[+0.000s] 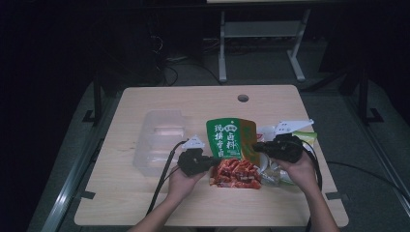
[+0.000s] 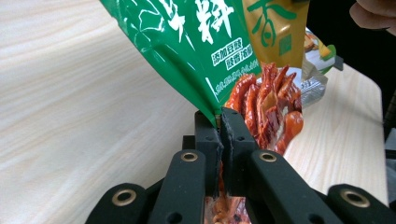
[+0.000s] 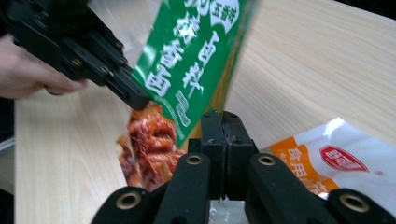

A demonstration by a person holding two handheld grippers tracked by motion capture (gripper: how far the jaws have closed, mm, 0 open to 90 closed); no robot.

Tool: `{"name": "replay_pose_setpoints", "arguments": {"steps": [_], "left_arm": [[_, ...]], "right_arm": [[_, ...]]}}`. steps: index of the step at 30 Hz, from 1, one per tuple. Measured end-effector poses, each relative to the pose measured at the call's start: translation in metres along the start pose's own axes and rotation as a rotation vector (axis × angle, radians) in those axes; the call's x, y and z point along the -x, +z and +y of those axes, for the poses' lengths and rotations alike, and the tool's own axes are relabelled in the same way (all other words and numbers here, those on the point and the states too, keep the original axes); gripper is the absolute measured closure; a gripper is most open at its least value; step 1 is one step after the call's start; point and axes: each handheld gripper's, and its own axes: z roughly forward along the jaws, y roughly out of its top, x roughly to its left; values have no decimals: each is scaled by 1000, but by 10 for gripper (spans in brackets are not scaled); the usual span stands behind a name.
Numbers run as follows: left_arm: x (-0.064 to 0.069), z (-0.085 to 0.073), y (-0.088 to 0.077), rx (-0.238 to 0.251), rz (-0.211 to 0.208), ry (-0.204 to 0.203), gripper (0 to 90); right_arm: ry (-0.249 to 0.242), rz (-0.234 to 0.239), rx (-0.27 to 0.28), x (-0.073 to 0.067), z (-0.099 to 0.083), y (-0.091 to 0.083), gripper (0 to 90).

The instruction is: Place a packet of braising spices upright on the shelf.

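A green snack packet (image 1: 229,140) with red food printed on its lower part is held up over the wooden table (image 1: 145,101) between both grippers. My left gripper (image 1: 215,162) is shut on the packet's left edge. In the left gripper view the two black jaws (image 2: 221,114) press together on the green edge (image 2: 187,51). My right gripper (image 1: 256,147) is shut on the packet's right edge, and in the right gripper view its jaws (image 3: 225,116) pinch the film (image 3: 187,70). The left gripper (image 3: 135,100) appears there on the far side of the packet.
A clear plastic tray (image 1: 159,140) lies on the table to the left of my left hand. Several other packets (image 1: 290,129) lie at the right under my right hand, one of them white and orange (image 3: 336,158). A round hole (image 1: 243,98) sits near the far edge.
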Motion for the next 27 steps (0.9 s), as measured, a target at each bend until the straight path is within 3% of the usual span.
{"name": "replay_pose_setpoints", "arguments": {"steps": [6, 11, 14, 18, 22, 27], "left_arm": [[2, -2, -4, 2, 24, 37, 878], [4, -4, -7, 18, 14, 46, 879], [7, -4, -9, 9, 27, 72, 879], [5, -5, -11, 9, 25, 65, 868], [5, -5, -13, 5, 15, 37, 821], [9, -6, -21, 9, 27, 52, 714]], "right_arm": [[65, 52, -25, 5, -6, 12, 692], [93, 61, -73, 1, -7, 29, 625], [65, 74, -109, -5, -5, 38, 709], [49, 90, -99, -8, -2, 38, 849], [44, 89, -90, -11, -2, 35, 885], [51, 116, -39, -16, 0, 26, 893]]}}
